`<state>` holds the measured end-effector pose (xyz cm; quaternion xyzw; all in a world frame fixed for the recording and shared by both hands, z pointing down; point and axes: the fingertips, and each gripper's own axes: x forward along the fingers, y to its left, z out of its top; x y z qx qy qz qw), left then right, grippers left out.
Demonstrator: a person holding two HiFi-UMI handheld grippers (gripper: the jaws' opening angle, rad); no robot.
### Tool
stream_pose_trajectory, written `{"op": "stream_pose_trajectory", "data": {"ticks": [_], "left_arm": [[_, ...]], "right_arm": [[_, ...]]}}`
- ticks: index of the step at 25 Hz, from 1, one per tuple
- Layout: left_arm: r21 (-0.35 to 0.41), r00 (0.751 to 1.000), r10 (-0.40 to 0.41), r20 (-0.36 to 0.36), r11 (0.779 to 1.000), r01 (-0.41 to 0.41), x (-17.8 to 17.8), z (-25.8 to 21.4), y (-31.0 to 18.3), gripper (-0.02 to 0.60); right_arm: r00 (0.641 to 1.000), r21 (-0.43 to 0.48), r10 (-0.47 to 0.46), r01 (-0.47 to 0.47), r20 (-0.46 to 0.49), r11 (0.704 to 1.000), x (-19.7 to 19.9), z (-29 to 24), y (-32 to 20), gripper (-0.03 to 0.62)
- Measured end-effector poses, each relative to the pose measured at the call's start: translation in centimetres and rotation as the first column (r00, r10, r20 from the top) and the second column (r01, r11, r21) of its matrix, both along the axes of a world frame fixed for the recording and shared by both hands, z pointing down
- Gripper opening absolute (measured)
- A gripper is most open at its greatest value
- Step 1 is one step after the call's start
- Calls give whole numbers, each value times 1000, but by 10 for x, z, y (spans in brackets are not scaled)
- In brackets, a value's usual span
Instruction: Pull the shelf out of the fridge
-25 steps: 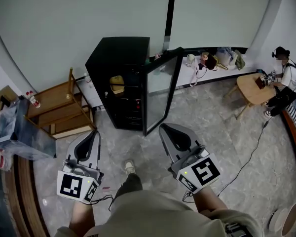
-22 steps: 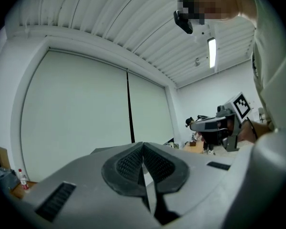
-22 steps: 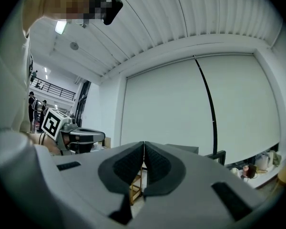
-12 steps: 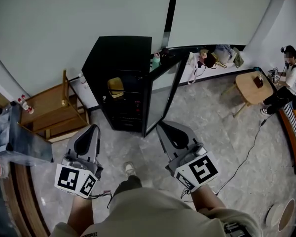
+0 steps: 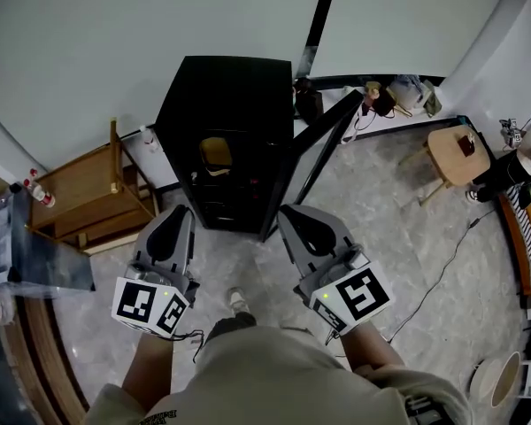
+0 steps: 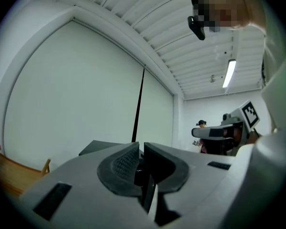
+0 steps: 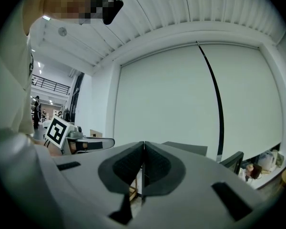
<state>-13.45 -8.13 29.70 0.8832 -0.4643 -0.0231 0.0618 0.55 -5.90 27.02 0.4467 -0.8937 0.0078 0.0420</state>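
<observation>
Head view alone shows the open fridge (image 5: 219, 91); gripper views show my left gripper (image 6: 139, 152) and right gripper (image 7: 143, 149) jaws clenched, empty.

Empty, closed tongs (image 6: 140, 148); fridge (image 6: 93, 148) beyond

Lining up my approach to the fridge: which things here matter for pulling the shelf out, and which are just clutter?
For the job: black fridge; its open door; shelves inside; left gripper and right gripper, both shut and empty.
Lying about: wooden rack; round table; floor cable; items on the ledge.
</observation>
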Motion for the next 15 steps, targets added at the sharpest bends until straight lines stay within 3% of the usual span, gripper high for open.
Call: {"op": "stream_pose_trajectory", "data": {"ticks": [3,5,9,15], "left_arm": [[-22,999,12,-36,1000,-13,-9,4,-24,12],[-39,998,20,-62,999,-22,-12,9,-38,59],[-88,991,28,-133,995,-40,-19,25,-65,89],[-178,949,43,-312,979,-103,-21,47,-101,185]], "right_arm": [[1000,1,14,-14,0,1000,-10,-1,-22,-3],[1000,0,20,-20,0,1000,-15,1,-34,-3],[1000,-1,23,-23,-2,1000,-27,7,-52,-3],[1000,-25,-2,1,-21,1000,-40,20,-73,-3]]}}
